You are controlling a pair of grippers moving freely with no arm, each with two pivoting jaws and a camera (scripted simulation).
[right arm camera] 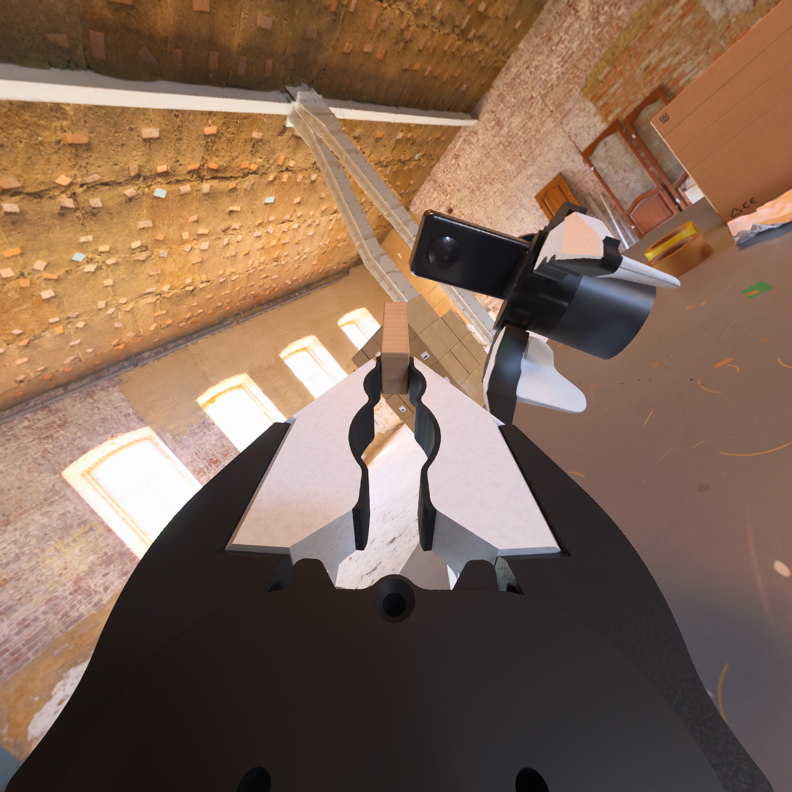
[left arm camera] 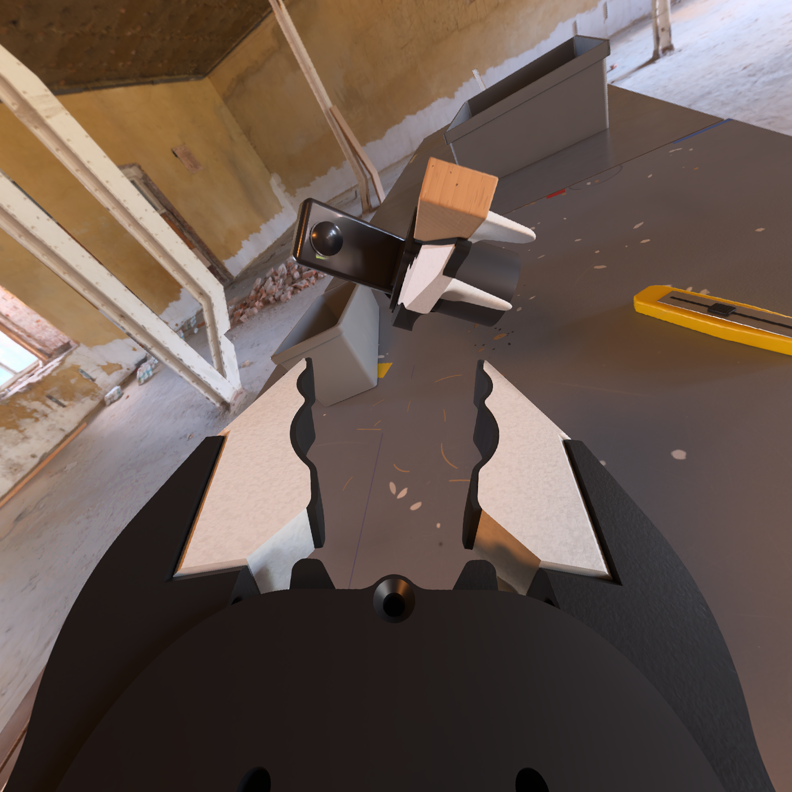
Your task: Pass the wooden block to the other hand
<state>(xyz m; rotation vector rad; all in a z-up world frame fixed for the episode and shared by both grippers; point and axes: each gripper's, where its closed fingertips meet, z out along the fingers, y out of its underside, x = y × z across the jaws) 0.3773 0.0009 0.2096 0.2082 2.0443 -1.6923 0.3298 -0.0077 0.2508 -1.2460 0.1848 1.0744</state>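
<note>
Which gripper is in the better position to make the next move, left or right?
Left, probably. The left gripper is open and empty, facing the wooden block. The right gripper is shut on that block, so it need only hold steady.

Left wrist view looks along its fingers, tilted down over the grey table (left arm camera: pixel 643 428). Right wrist view tilts upward toward the ceiling. Each view shows the other gripper nearby.

Yellow box cutter (left arm camera: pixel 720 319), edge-cropped.
</note>
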